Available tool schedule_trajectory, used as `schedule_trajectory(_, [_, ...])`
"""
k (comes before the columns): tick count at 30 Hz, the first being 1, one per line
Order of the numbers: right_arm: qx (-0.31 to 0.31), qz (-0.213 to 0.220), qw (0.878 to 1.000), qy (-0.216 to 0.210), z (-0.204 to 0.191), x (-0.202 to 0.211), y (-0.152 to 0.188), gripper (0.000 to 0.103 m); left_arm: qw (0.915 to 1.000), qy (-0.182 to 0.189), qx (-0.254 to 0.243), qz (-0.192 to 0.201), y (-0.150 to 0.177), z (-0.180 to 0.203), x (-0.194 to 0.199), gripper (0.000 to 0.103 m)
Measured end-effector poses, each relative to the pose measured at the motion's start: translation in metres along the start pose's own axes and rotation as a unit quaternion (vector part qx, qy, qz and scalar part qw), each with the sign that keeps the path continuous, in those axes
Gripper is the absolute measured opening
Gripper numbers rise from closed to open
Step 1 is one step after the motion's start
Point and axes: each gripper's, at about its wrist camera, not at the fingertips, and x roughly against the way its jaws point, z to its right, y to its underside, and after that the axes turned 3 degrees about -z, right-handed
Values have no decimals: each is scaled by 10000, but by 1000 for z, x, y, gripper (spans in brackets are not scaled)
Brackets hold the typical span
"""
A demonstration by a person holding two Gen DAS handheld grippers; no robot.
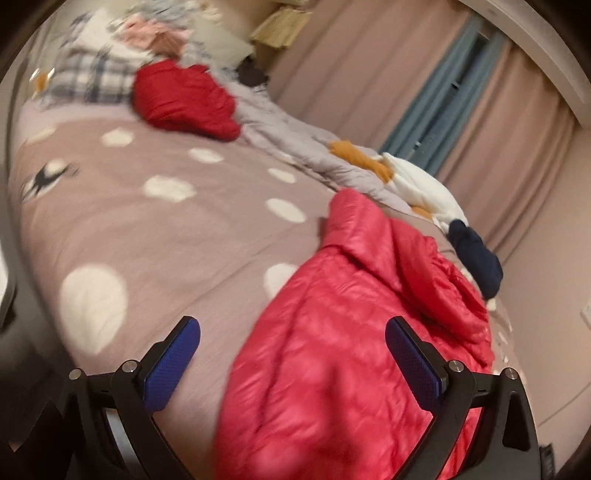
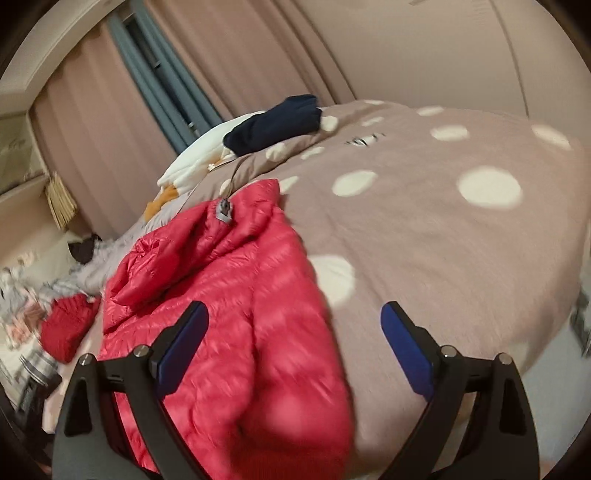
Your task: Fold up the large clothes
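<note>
Lying on a bed (image 1: 155,236) covered with a mauve spread dotted in white, a bright red quilted jacket (image 1: 332,350) is seen in both wrist views, folded over on itself with its collar end (image 2: 236,206) turned away from the cameras and a grey zip pull (image 2: 224,212) showing near the collar. The left tongs (image 1: 291,343) are held apart above the bed, nothing being clamped between the blue pads (image 1: 173,365); the jacket is seen between and beneath the two fingers, but no contact with the pads can be made out. The right tongs (image 2: 293,332) are likewise held wide apart and empty, with the jacket's edge under the left-hand finger and bare spread under the other. Beyond the jacket, along the far side of the bed, a grey duvet (image 1: 295,136) is bunched up, and on it a white and orange garment (image 1: 413,181) and a dark navy garment (image 1: 476,254) are laid near each other. A second, darker red garment (image 1: 184,99) is set well apart from the jacket toward the head of the bed, beside a checked pillow (image 1: 92,77) and a blurred heap of pale pink and patterned cloth (image 1: 155,33). Pink curtains (image 1: 369,62) with a grey-blue strip (image 1: 439,88) are hung behind the bed. Both views are smeared by motion blur.
</note>
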Motion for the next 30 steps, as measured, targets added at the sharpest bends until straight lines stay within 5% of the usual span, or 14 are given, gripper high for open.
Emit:
schedule_trajectory(9, [114, -186, 9996, -180, 5, -2, 27, 95, 9994, -21, 332, -120, 40, -30, -1, 99])
schedule_trajectory(15, [-185, 91, 9994, -263, 9, 1, 40, 96, 9987, -3, 507, -105, 48, -28, -5, 100])
schedule_trajectory(23, [-502, -52, 9962, -710, -18, -3, 60, 98, 9941, 350, 943, -418, 64, -15, -3, 101])
schedule_trajectory(30, [-785, -434, 9892, -1160, -37, -13, 64, 100, 9846, 1080, 1220, -642, 60, -9, -1, 101])
